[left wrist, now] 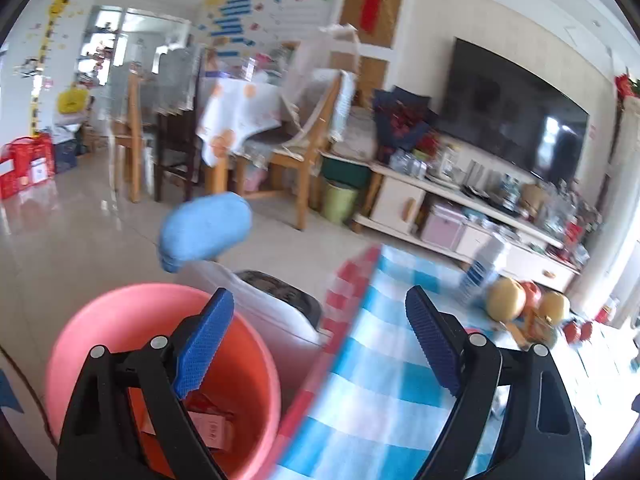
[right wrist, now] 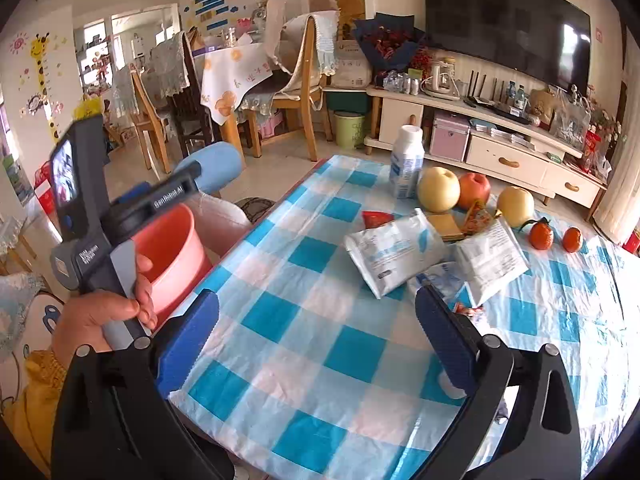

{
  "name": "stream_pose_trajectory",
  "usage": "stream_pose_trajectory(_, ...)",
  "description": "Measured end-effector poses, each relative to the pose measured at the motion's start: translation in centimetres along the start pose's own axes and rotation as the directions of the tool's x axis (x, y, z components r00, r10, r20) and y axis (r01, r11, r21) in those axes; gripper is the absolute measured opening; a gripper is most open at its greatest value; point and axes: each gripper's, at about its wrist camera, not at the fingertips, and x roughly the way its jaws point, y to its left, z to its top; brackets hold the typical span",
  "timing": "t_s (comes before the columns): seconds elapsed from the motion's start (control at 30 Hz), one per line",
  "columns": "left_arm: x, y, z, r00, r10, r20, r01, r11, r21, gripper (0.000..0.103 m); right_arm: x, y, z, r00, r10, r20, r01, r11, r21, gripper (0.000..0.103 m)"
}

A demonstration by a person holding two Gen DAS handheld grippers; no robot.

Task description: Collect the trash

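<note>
Taking the pink bin [left wrist: 160, 360] beside the table's left edge as the landmark, the left gripper [left wrist: 320, 344] hangs nearest, its jaws spread wide with nothing between them, one finger over the bin's mouth and the other over the checked tablecloth [left wrist: 384, 380]; some pink paper scraps [left wrist: 212, 428] already lie in the bin, so I judge a drop has just been made and the collecting is partly done. The right gripper [right wrist: 316, 344], to the right of the bin over the tablecloth, is likewise wide open and empty, pointing at the trash farther across the table. There, well right of the bin, lie three crumpled white wrappers: one large [right wrist: 394, 252], one beyond the right finger [right wrist: 490, 260], and a smaller one between them [right wrist: 438, 280], plus a red wrapper [right wrist: 376, 218] and a colourful one [right wrist: 476, 216]. The next move probably calls for closing on the nearest white wrapper and carrying it left to the bin. Farther still stand one white bottle [right wrist: 406, 160], two pears [right wrist: 438, 189], one apple [right wrist: 475, 190] and two tangerines [right wrist: 541, 235].
</note>
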Motion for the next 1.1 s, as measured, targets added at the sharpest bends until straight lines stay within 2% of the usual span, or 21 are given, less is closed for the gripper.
stream_pose_trajectory(0.23, 0.4, -3.4, -1.3, 0.995, -0.080, -0.063, 0.085, 0.993, 0.081, 0.087, -0.6, -5.3, -0.3, 0.999, -0.018, 0.046, 0.013, 0.994, 0.110, 0.099)
stream_pose_trajectory(0.43, 0.6, -5.6, -2.1, 0.992, -0.102, -0.079, 0.114, 0.981, 0.158, 0.087, 0.3, -10.4, -1.2, 0.997, -0.071, 0.022, 0.066, 0.980, 0.187, 0.099)
stream_pose_trajectory(0.6, 1.6, -7.6, -2.5, 0.986, -0.125, -0.112, 0.146, 0.967, 0.208, 0.087, 1.2, -14.2, -1.0, 0.997, -0.082, -0.004, 0.081, 0.966, 0.244, 0.099)
stream_pose_trajectory(0.77, 2.6, -10.1, -3.2, 0.982, -0.134, -0.136, 0.168, 0.944, 0.285, 0.087, 1.8, -16.7, -0.2, 0.995, -0.101, -0.027, 0.104, 0.950, 0.294, 0.099)
stream_pose_trajectory(0.9, 3.1, -12.5, -4.1, 0.975, -0.157, -0.157, 0.204, 0.911, 0.358, 0.087, 1.9, -18.3, 0.4, 0.996, -0.089, -0.028, 0.093, 0.934, 0.345, 0.099)
stream_pose_trajectory(1.1, 4.1, -15.6, -6.2, 0.956, -0.191, -0.225, 0.274, 0.856, 0.438, 0.087, 2.3, -20.3, 1.0, 0.996, -0.072, -0.045, 0.084, 0.910, 0.406, 0.099)
